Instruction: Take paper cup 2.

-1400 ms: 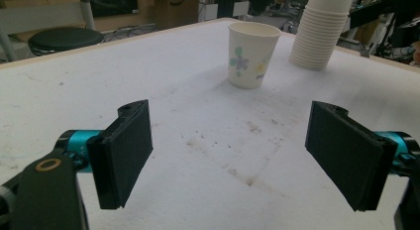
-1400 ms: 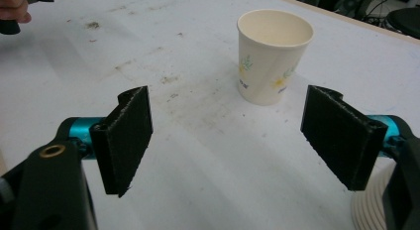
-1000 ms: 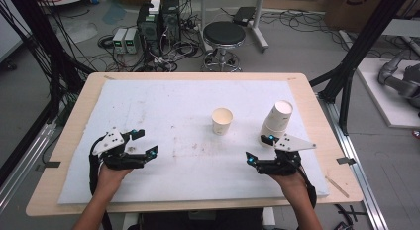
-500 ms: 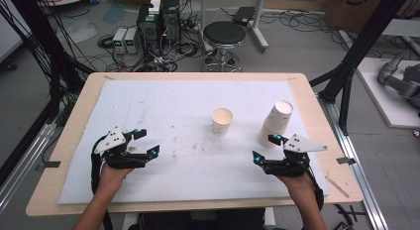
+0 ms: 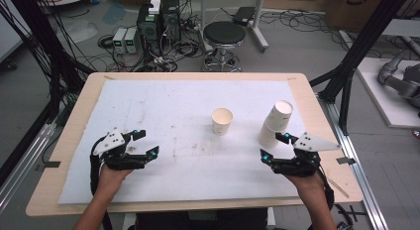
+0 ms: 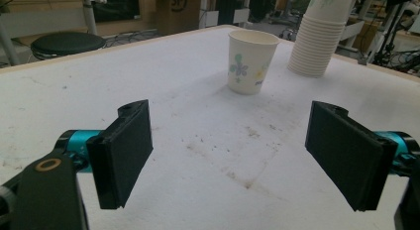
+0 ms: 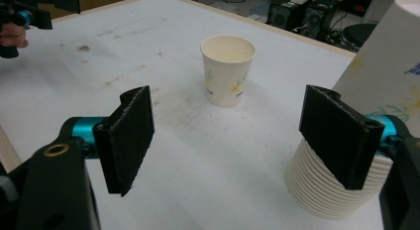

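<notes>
A single paper cup (image 5: 222,121) with a flower print stands upright near the middle of the white mat; it is also ahead in the left gripper view (image 6: 250,61) and the right gripper view (image 7: 228,71). A leaning stack of upside-down paper cups (image 5: 275,123) (image 6: 322,36) (image 7: 322,190) stands to its right. My right gripper (image 5: 275,146) (image 7: 228,141) hovers just in front of the stack, open; its jaws have just closed slightly, with nothing between them. My left gripper (image 5: 147,142) (image 6: 230,141) rests low at the mat's left, open and empty.
The white mat (image 5: 163,106) covers a wooden table (image 5: 74,141). Beyond the far edge are a black stool (image 5: 224,34) and electronics boxes (image 5: 158,17) with cables. Black frame posts (image 5: 356,56) stand at both sides.
My right gripper has drawn a little to the right and up, away from the base of the cup stack. The left gripper and both cups have stayed put.
</notes>
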Available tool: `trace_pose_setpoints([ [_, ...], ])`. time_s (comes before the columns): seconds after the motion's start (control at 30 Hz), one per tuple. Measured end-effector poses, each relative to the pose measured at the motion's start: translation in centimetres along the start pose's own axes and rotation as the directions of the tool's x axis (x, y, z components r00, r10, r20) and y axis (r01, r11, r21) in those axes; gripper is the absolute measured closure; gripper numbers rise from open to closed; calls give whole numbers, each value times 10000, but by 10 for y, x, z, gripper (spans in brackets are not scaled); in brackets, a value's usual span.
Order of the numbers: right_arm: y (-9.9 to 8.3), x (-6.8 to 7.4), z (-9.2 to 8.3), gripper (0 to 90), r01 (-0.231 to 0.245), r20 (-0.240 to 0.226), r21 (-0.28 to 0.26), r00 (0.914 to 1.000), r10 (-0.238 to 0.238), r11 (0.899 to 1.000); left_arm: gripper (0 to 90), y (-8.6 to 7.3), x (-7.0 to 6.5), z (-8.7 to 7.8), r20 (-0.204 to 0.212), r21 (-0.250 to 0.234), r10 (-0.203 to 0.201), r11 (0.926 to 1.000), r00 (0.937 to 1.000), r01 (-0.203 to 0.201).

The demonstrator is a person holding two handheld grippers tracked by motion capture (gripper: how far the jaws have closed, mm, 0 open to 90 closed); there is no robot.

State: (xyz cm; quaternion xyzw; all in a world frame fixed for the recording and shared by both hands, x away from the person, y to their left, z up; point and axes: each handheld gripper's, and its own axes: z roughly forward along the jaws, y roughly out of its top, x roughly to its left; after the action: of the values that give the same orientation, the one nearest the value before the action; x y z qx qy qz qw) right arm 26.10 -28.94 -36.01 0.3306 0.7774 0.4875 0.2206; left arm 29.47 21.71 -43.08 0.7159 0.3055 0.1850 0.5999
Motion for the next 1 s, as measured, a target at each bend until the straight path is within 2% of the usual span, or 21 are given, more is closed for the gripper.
trace_pose_setpoints([
  [0.2,9,-6,-9,206,79,434,-78,9990,-75,9999,183,0,0,-1,18,8,-28,10000,10000,28],
  [0.5,24,-24,-16,205,63,1142,-161,9934,-44,9998,183,0,-1,1,70,52,-13,10000,10000,12],
  [0.83,29,-49,-8,205,-507,1855,76,9815,484,9987,183,0,0,2,116,95,-6,10000,9999,4],
  [1.0,31,-59,0,205,-792,1937,244,9783,730,9966,183,-1,0,3,156,130,-16,9999,9999,14],
])
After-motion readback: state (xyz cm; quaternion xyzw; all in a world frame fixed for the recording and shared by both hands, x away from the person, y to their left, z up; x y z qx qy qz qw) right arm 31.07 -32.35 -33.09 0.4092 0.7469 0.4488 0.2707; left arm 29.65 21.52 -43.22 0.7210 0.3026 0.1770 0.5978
